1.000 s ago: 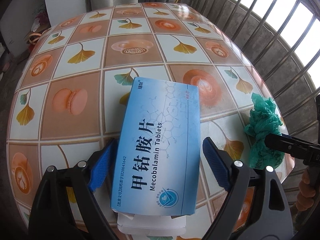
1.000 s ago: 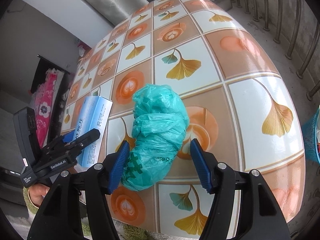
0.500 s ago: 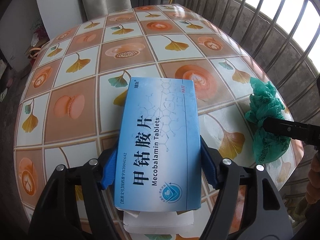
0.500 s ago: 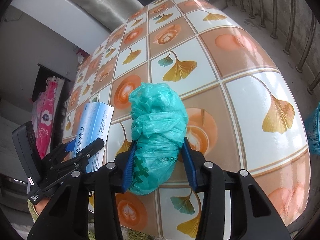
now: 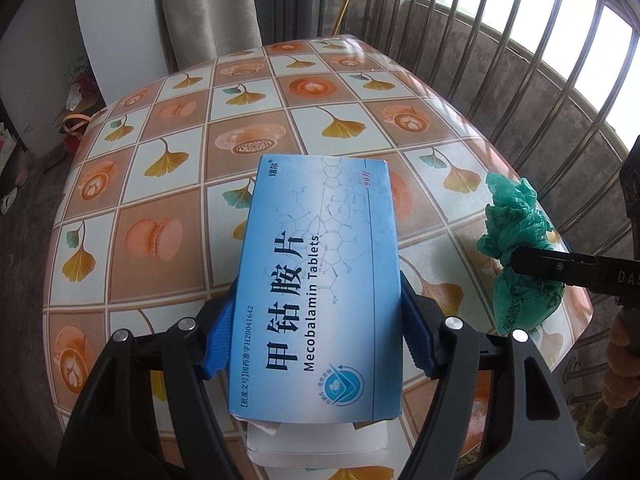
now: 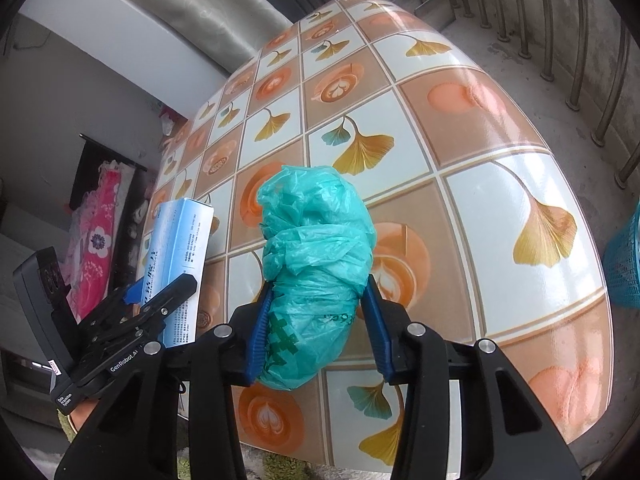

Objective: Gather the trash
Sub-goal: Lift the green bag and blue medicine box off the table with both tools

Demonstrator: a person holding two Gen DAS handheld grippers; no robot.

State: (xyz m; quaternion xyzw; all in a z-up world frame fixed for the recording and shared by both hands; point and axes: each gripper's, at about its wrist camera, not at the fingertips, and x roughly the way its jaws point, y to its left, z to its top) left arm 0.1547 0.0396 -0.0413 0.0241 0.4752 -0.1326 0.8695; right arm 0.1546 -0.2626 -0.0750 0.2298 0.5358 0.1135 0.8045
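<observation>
My left gripper (image 5: 316, 332) is shut on a blue Mecobalamin tablet box (image 5: 320, 280), its blue pads (image 5: 218, 340) pressed on the box's long sides. The box is lifted off the table, far end tilted up, and its white inner flap hangs open at the near end. My right gripper (image 6: 316, 320) is shut on a crumpled green plastic bag (image 6: 316, 256) that still touches the table. In the right wrist view the box (image 6: 182, 256) and left gripper (image 6: 160, 308) appear at the left. The bag (image 5: 516, 248) and a right finger (image 5: 560, 266) show at the right in the left wrist view.
The table (image 5: 160, 184) wears a glossy cloth with ginkgo leaves and coffee cups. A metal railing (image 5: 540, 60) runs along the right side, a curtain (image 5: 200, 12) hangs behind. A blue plastic basket (image 6: 624, 260) stands on the floor beyond the table's right edge.
Both grippers closed, the left on the tablet box, the right on the green bag. The left then lifted the box off the table and tilted it up.
</observation>
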